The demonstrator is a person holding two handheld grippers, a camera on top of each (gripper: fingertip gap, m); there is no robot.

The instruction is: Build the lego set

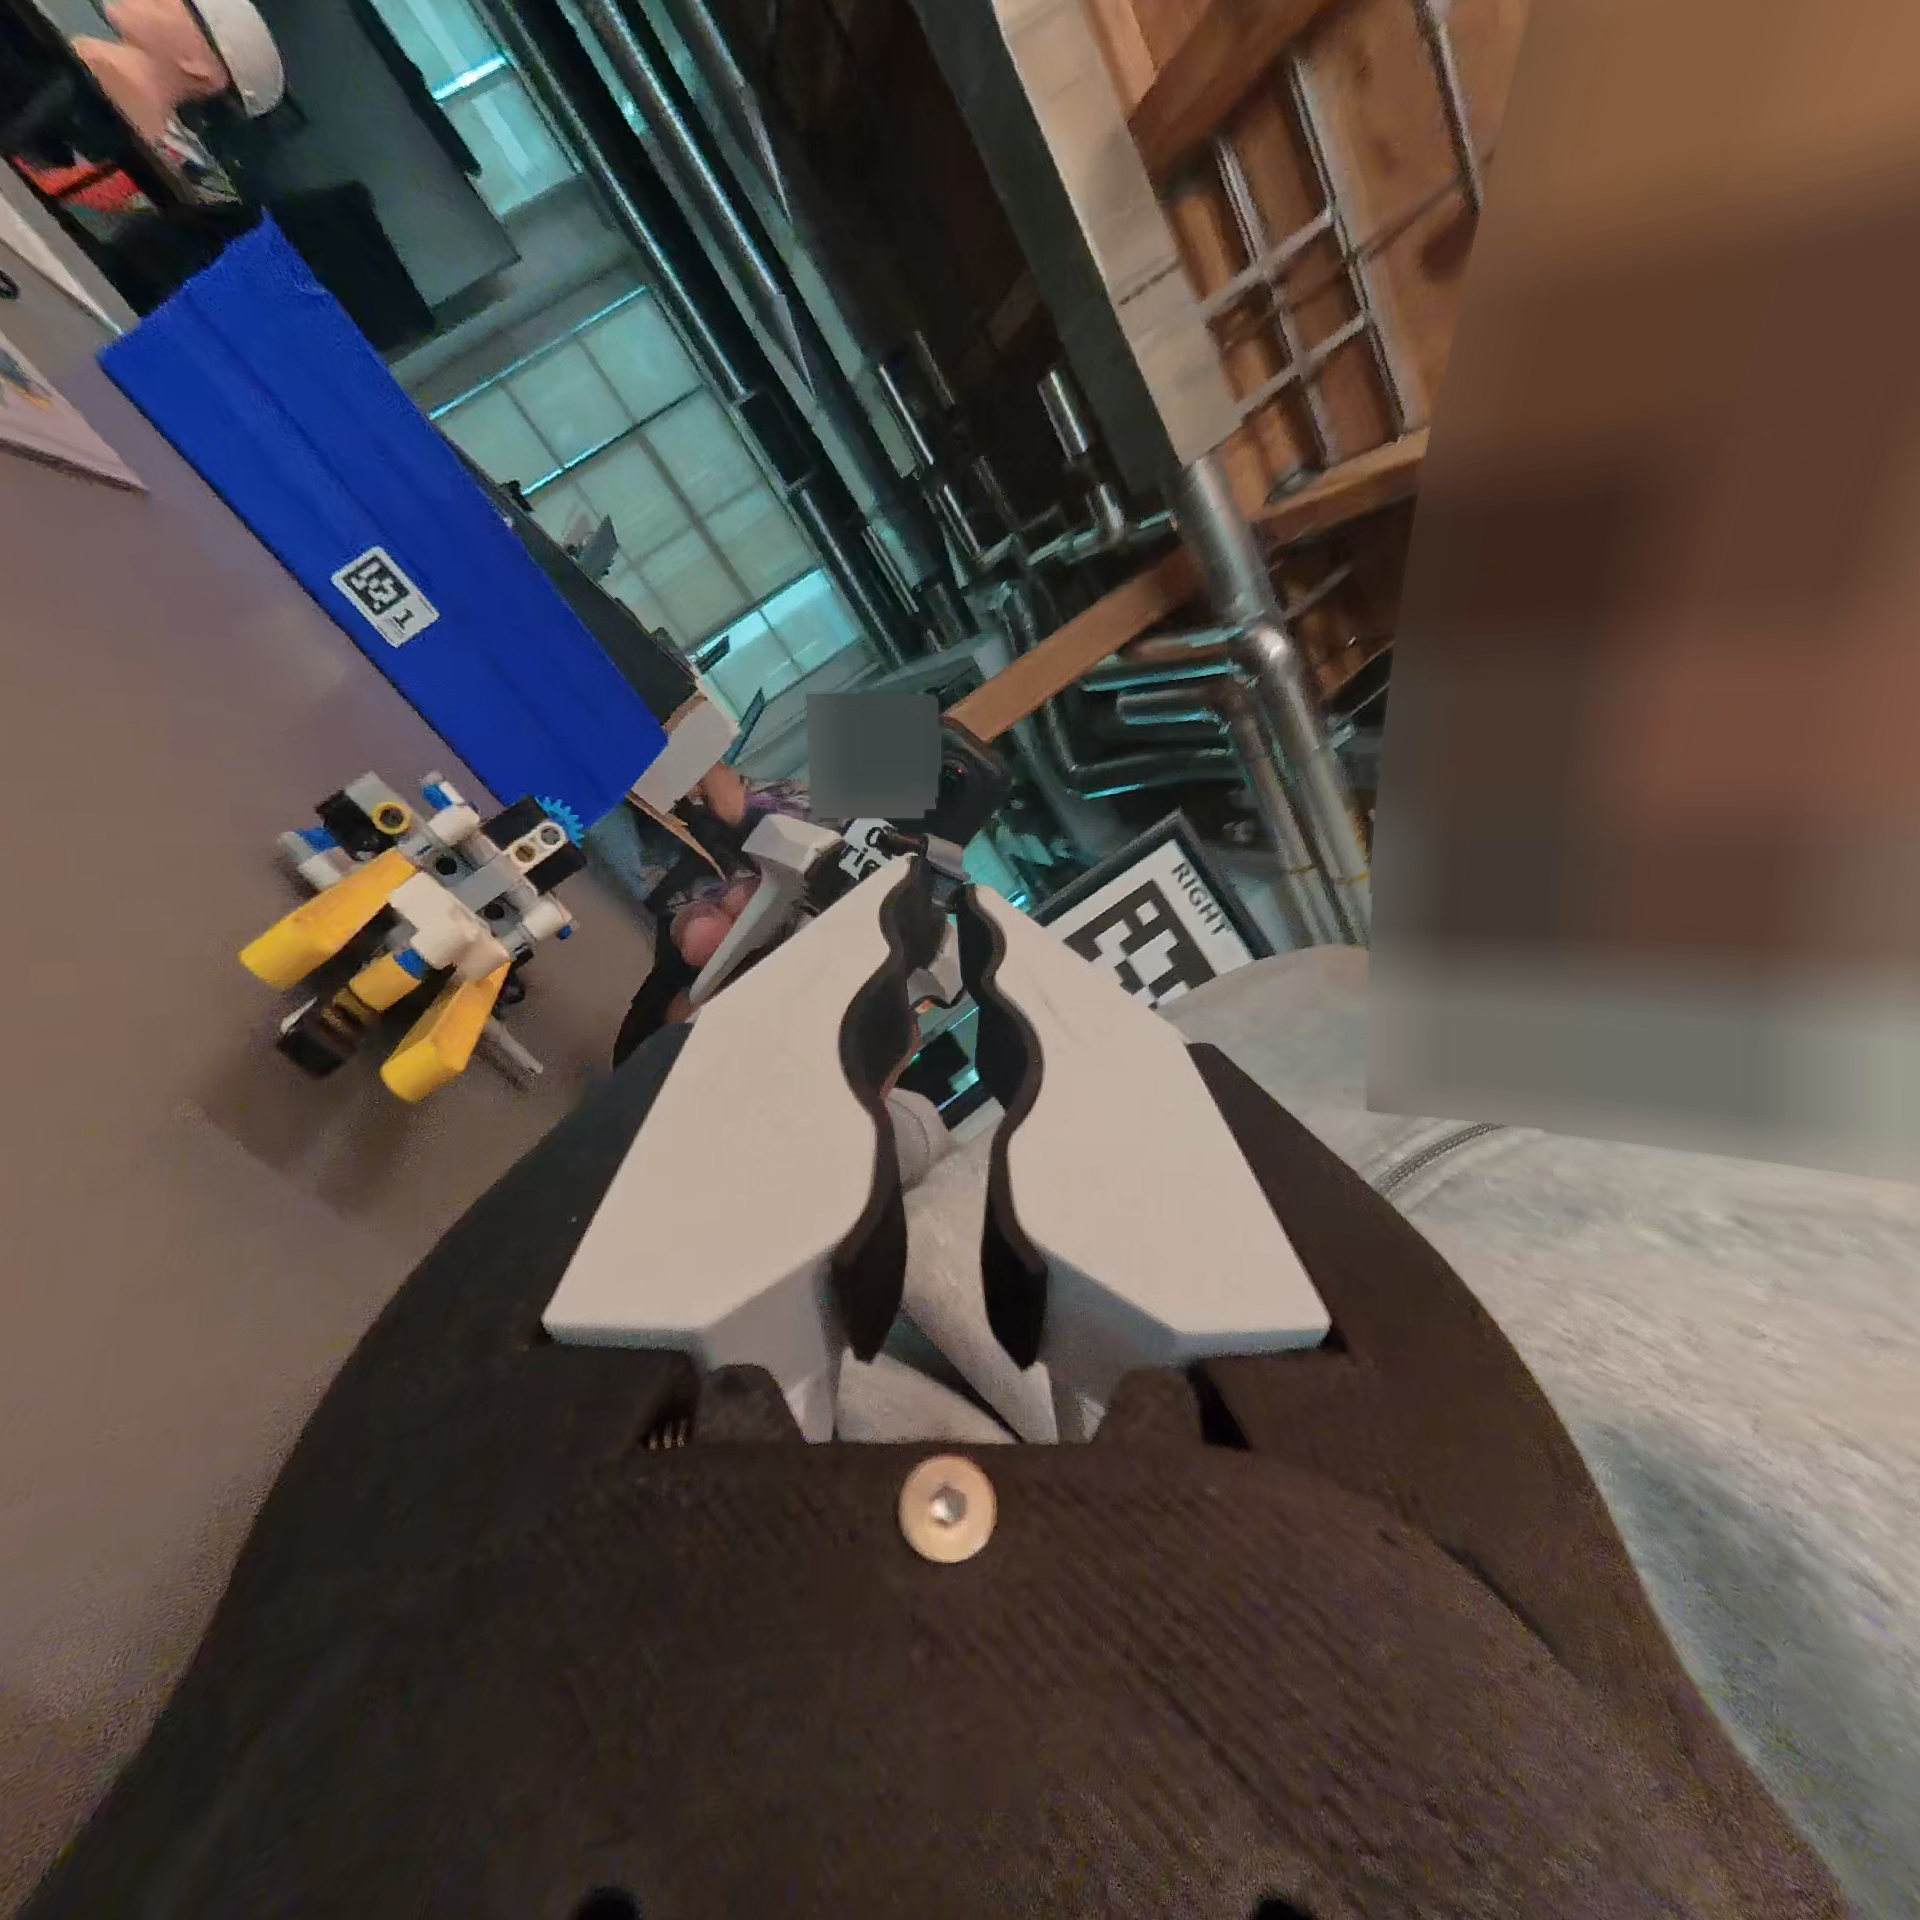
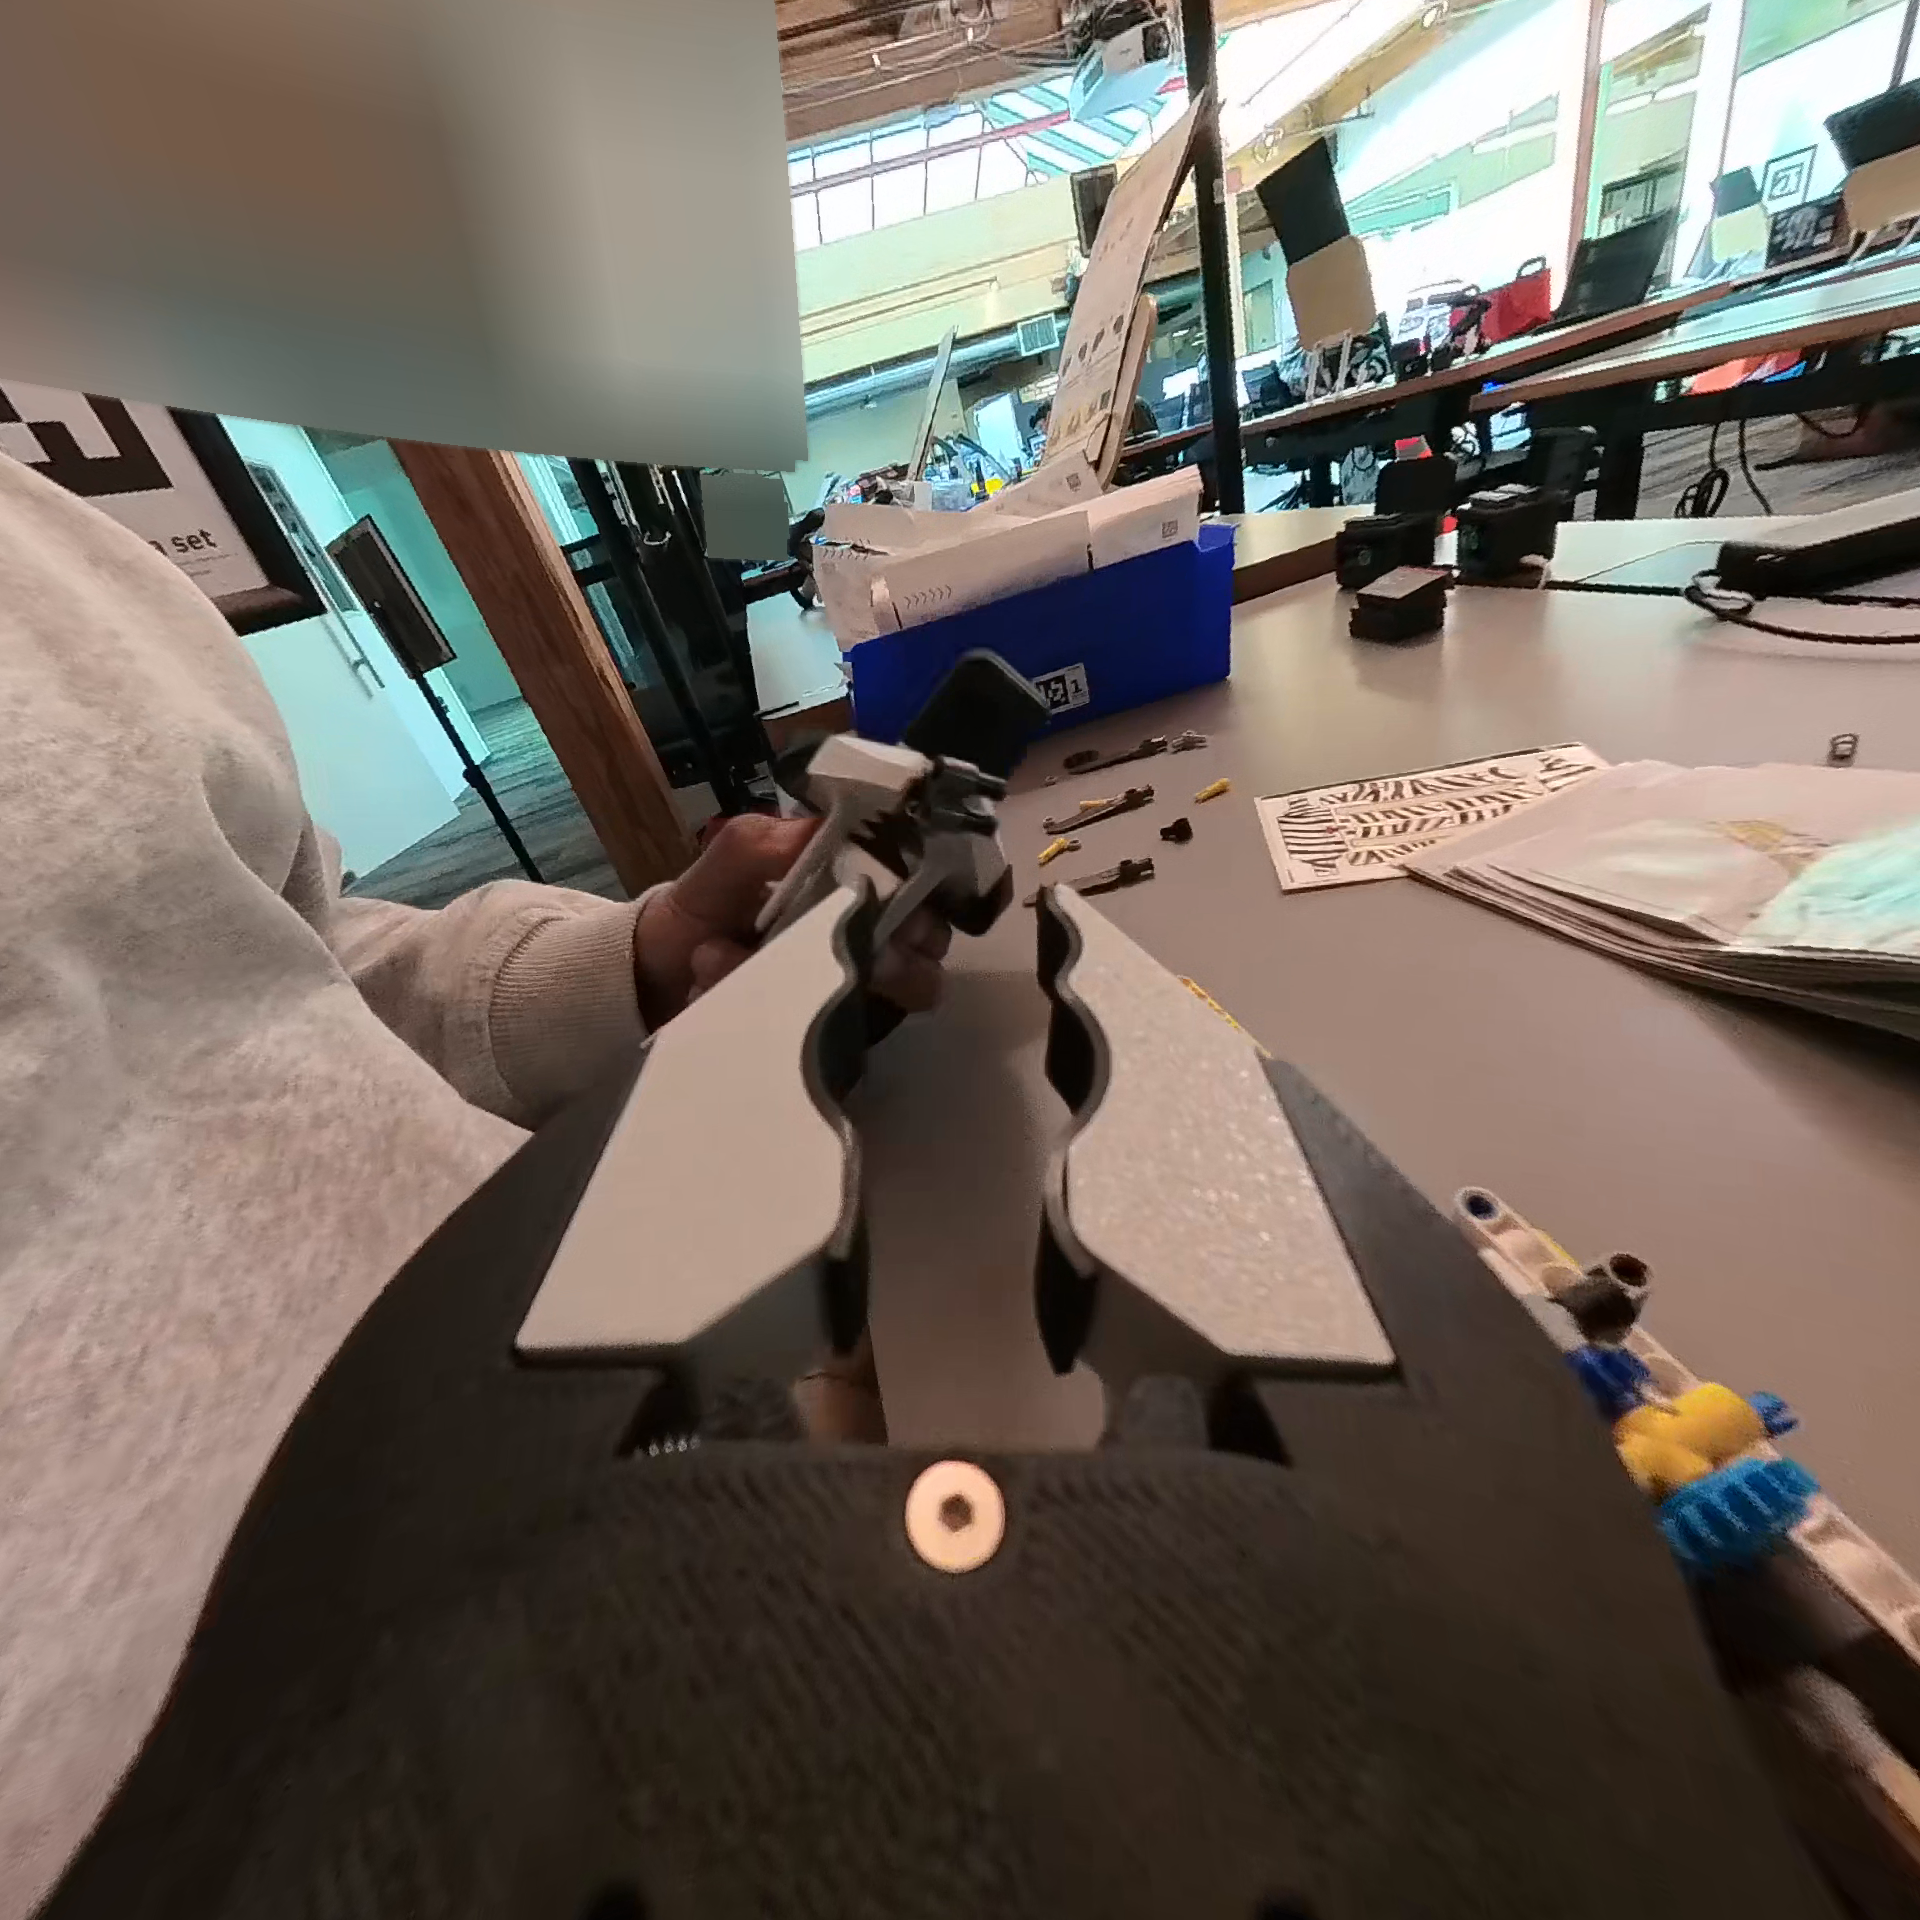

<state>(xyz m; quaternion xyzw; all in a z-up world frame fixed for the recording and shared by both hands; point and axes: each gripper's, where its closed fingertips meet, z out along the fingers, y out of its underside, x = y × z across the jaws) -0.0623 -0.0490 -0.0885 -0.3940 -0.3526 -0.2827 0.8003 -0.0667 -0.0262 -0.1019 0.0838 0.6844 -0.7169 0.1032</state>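
left tool: I am holding my left tool (image 1: 940, 914) up off the worktop (image 1: 156, 831), tilted; fingers nearly together at the tips, clenched on a small dark part (image 1: 920, 894), hard to identify.
right tool: I am holding my right tool (image 2: 951, 914) released, a clear gap between the fingers, nothing in it, aiming toward the left one.
lego model: sitting on the worktop, well to the side of the left tool, near the blue bin (image 1: 384, 540); yellow, white and black model (image 1: 416, 925).
loose parts: lying scattered on the worktop (image 2: 1132, 821) past the right tool, beside the sticker sheet (image 2: 1423, 821) and booklets (image 2: 1714, 894).
risk: the small part could be slipping from the tips while I am passing it over, since the hold is only at the very ends.
hidden: model cut off at the right view's edge (image 2: 1704, 1455); the held part's shape is unclear; patches are covering parts of both views.
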